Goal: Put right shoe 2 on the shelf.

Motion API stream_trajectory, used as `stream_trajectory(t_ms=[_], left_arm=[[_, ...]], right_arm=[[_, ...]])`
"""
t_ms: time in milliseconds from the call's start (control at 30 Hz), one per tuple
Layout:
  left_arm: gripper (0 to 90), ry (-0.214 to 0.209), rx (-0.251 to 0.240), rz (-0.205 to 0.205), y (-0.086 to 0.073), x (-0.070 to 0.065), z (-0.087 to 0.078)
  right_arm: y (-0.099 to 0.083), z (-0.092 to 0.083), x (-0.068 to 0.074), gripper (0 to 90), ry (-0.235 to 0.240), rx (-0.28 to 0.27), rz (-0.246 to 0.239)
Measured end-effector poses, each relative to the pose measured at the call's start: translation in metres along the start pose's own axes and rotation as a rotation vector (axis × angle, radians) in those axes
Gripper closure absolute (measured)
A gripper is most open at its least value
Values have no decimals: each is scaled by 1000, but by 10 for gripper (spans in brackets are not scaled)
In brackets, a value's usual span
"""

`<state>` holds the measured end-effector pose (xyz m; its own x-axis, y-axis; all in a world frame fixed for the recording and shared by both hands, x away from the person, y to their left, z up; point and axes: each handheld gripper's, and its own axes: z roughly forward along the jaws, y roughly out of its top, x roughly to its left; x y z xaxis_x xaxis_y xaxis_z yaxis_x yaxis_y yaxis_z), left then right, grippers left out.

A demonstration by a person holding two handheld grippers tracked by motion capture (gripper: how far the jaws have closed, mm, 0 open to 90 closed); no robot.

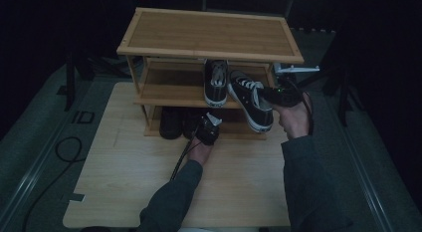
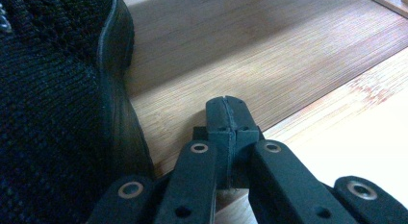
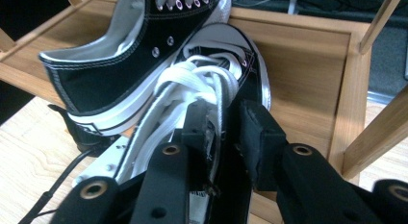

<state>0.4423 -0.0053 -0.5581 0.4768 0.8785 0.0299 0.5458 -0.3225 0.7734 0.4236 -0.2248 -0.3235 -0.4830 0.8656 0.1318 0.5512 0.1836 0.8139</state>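
Bamboo rack: one three-level shoe rack (image 1: 209,35) sits at the far edge of the pale wood tabletop (image 1: 129,187), top level bare.
Sneakers: two black canvas ones with white laces and white soles. One parked sneaker (image 1: 216,82) sits on the middle shelf (image 1: 169,92), toe pointing at the person.
Held sneaker: the second sneaker (image 1: 250,103) is up in the air at the right front of the middle shelf, tilted, toe hanging out past the shelf edge, pretty much touching its twin.
Dark shoes: looks like two black shoes (image 1: 171,123) on the bottom shelf (image 2: 269,56), left side, though it's dim down there. Up close one is a black knit shoe (image 2: 53,118) with a dark sole.
Right gripper: right gripper (image 3: 223,132) has its jaws clamped on the held sneaker's collar, laces bunched right at the pads, jaws only a bit apart around the fabric.
Left gripper: left gripper (image 2: 226,119) is down at the front edge of the bottom shelf, just beside the knit shoe, jaws pressed fully together with nothing between them.
Hands: two, one per gripper, dark sleeves coming in from the near edge.
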Motion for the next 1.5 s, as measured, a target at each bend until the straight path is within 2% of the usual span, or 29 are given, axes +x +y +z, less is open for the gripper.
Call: stream_trajectory(t_ms=[267, 400, 533, 667, 733, 833, 1067, 1233, 1367, 1500], left_arm=[[900, 0, 0, 0, 0, 0, 0], [900, 0, 0, -1, 0, 0, 0], [900, 0, 0, -1, 0, 0, 0], [900, -2, 0, 0, 0, 0, 0], [900, -2, 0, 0, 0, 0, 0], [900, -1, 0, 0, 0, 0, 0], [900, -1, 0, 0, 0, 0, 0], [900, -1, 0, 0, 0, 0, 0], [900, 0, 0, 0, 0, 0, 0], [900, 0, 0, 0, 0, 0, 0]], right_arm=[[3, -16, 1, 716, 14, -48, -6], [5, -25, 1, 731, 11, -60, -24], [6, -34, 1, 786, 14, -70, -42], [3, -44, 2, 888, -26, -90, -61], [0, -49, 3, 900, -41, -91, -69], [-7, -54, 2, 900, -53, -83, -80], [-29, -63, -3, 900, -46, -58, -76], [-46, -69, 1, 899, -24, -41, -94], [-67, -73, 12, 899, 2, -5, -134], [-78, -75, 18, 900, 15, 16, -156]])
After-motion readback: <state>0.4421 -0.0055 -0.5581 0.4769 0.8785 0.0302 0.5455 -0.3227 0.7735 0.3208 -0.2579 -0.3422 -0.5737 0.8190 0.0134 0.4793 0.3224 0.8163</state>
